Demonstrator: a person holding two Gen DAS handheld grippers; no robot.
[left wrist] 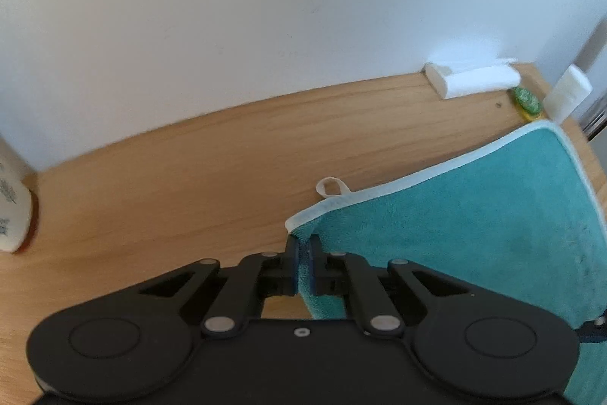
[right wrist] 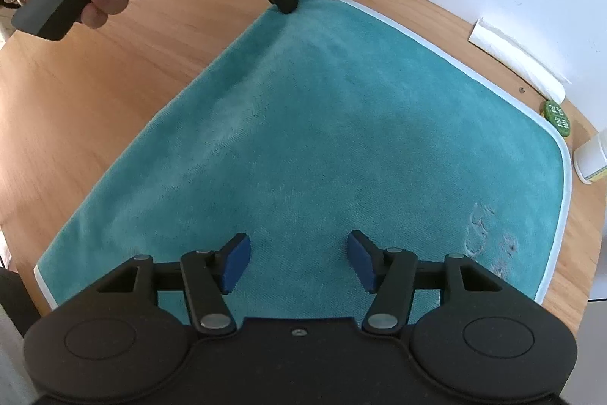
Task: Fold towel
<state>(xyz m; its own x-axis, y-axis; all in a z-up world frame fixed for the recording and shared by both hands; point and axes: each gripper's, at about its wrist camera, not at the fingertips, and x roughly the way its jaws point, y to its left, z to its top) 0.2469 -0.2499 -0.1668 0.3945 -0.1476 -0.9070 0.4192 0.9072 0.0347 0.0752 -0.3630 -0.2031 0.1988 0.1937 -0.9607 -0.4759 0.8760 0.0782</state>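
Left wrist view: the left claw (left wrist: 302, 266), low centre, is pinched tight on a corner of the teal towel (left wrist: 474, 215), which lies flat on the wooden table (left wrist: 189, 177) toward the right. Right wrist view: the right claw (right wrist: 299, 260) hovers wide open and empty over the towel's near edge. Soft, light and limp, the towel probably handles best gripped by its white-trimmed corners.

The towel (right wrist: 322, 124) lies on the table (right wrist: 114, 71), with a folded cloth (right wrist: 519, 59) (against the wall) behind it.
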